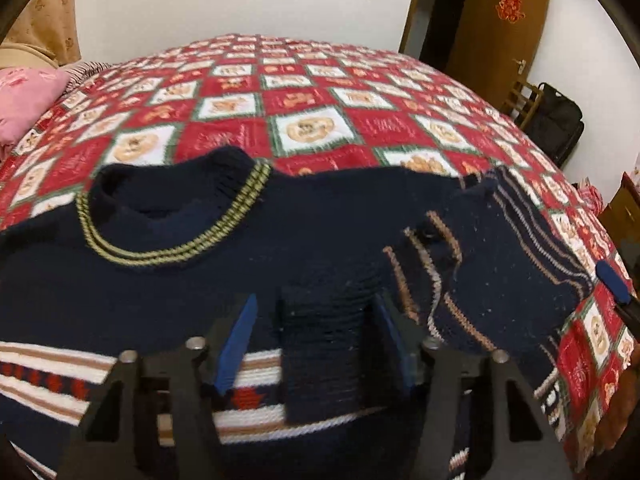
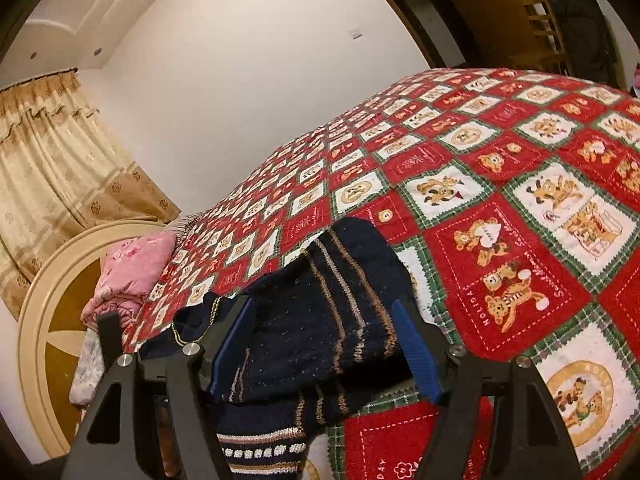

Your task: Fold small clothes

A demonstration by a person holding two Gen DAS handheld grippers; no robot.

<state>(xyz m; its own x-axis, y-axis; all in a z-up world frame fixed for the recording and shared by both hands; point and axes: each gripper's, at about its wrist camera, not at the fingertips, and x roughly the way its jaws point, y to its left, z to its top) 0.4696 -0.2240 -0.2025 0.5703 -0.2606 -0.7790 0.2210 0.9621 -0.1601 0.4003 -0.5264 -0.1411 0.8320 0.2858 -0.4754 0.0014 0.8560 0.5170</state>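
Note:
A small navy knit sweater (image 1: 200, 280) with a yellow-striped collar and white, tan and red bands lies front-up on the bed. Its right sleeve (image 1: 460, 256) is folded in across the chest, and the dark cuff (image 1: 320, 352) lies between my left gripper's fingers. My left gripper (image 1: 316, 344) is open, its jaws on either side of the cuff without closing on it. My right gripper (image 2: 324, 348) is open around the folded shoulder of the sweater (image 2: 320, 320). One blue pad of the right gripper (image 1: 612, 282) shows at the right edge of the left wrist view.
The sweater lies on a bed with a red, white and green teddy-bear quilt (image 1: 312, 100). A pink pillow (image 1: 24, 96) and a round headboard (image 2: 52, 320) are at the left. A wooden door (image 1: 500, 20), a chair and a black bag (image 1: 556, 120) stand beyond the bed's right side.

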